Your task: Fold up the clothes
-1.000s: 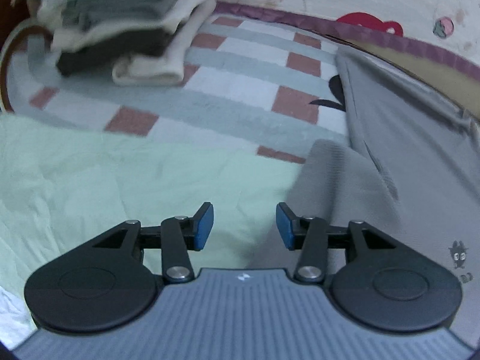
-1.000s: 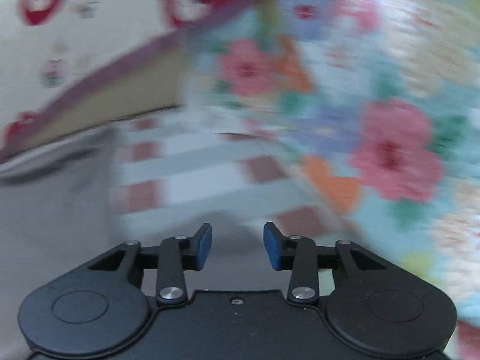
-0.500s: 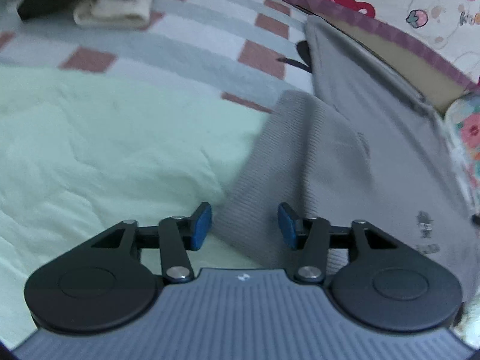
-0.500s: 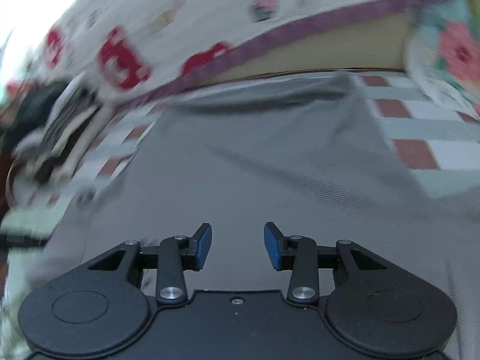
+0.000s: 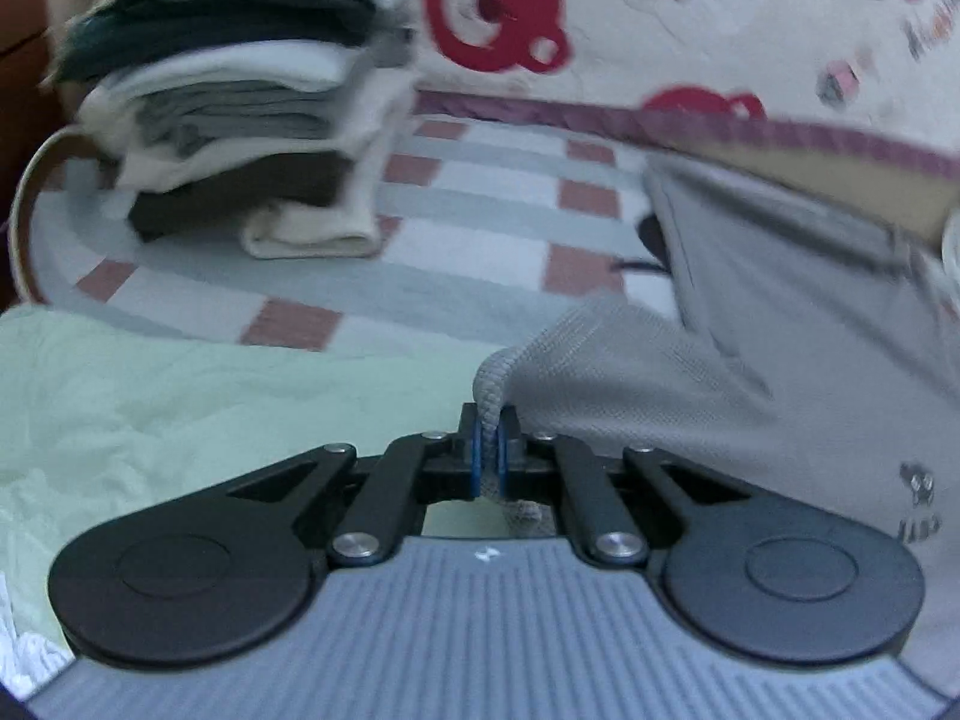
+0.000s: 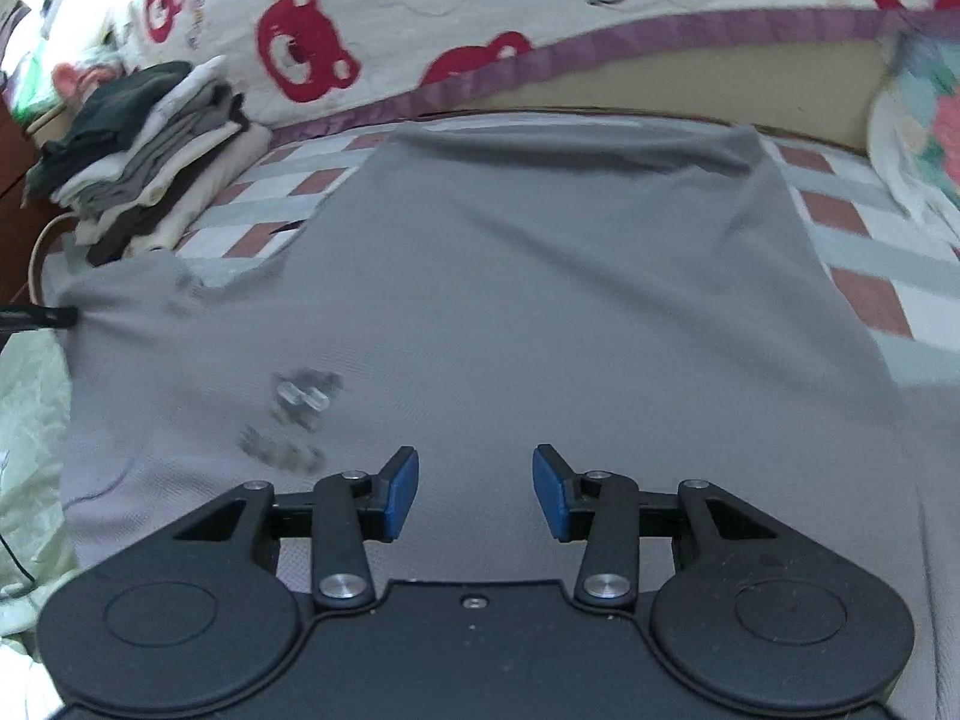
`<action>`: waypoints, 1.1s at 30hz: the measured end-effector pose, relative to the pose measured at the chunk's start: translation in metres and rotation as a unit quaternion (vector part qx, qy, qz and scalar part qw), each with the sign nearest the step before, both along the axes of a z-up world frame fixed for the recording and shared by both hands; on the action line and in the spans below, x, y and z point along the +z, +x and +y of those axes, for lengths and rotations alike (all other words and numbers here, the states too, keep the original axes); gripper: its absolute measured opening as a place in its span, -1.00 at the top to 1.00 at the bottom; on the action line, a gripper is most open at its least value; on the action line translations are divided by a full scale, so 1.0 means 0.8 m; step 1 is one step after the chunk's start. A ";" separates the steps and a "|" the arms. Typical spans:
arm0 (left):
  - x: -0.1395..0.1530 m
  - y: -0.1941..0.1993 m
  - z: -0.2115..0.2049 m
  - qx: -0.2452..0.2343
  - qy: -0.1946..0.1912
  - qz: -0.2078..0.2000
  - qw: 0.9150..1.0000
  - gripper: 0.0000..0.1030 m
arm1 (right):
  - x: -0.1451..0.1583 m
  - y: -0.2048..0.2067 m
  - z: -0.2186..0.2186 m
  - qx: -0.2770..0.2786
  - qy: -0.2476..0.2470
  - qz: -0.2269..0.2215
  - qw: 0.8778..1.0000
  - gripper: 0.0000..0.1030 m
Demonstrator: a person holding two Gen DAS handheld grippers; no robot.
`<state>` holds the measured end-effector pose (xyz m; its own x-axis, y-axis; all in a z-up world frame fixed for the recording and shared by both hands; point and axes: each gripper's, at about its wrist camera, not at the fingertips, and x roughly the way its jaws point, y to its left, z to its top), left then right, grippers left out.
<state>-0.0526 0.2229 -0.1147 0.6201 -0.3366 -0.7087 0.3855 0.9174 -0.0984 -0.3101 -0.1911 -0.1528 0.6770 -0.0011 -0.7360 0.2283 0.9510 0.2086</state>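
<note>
We see a gray shirt (image 6: 540,276) lying spread out flat on the bed (image 6: 864,264). It covers the middle of the bed, and its far edge reaches up to the purple trim by the bear blanket (image 6: 480,6). A small dark picture (image 6: 294,414) is printed on the shirt.

Our left tongs (image 5: 489,450) are squeezed tight on a corner of the gray shirt (image 5: 660,372). The cloth is pinched between the two blue pads (image 5: 476,456) and pokes up in a little bump above them. This corner sits over the pale green sheet (image 5: 180,408), near the left side of the bed.

Our right tongs (image 6: 476,489) are wide open and hold nothing. They hang just above the near part of the shirt, with the blue pads (image 6: 402,495) well apart.

The bed has a cover with red, white and gray squares (image 5: 480,228). A stack of folded clothes (image 5: 240,102) sits at the far left corner of the bed. It has dark, white and gray pieces piled up. A flowery quilt (image 6: 924,120) shows at the far right corner.
</note>
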 end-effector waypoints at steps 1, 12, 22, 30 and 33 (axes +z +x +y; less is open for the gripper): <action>0.002 0.004 0.007 0.009 -0.003 0.005 1.000 0.91 | -0.002 -0.005 -0.003 -0.008 0.003 0.002 1.000 0.08; -0.009 -0.018 -0.012 -0.036 0.034 0.029 0.998 0.20 | 0.008 -0.126 -0.038 -0.110 0.083 0.016 0.990 0.08; 0.003 -0.062 -0.151 -0.330 -0.039 0.131 0.934 0.19 | -0.027 -0.185 -0.005 -0.090 0.175 0.056 0.979 0.07; -0.028 -0.120 -0.242 -0.440 0.027 0.158 0.884 0.19 | -0.052 -0.176 0.011 -0.107 0.108 0.036 0.988 0.74; -0.032 -0.126 -0.242 -0.457 0.027 0.184 0.870 0.19 | -0.043 -0.186 0.006 -0.101 0.121 0.008 0.987 0.80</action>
<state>-0.1534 0.0296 -0.1401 -0.1607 -0.5298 -0.8328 0.9082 0.2509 -0.3349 -0.4593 -0.1861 -0.1871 0.6687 0.0420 -0.7423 0.4142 0.8080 0.4189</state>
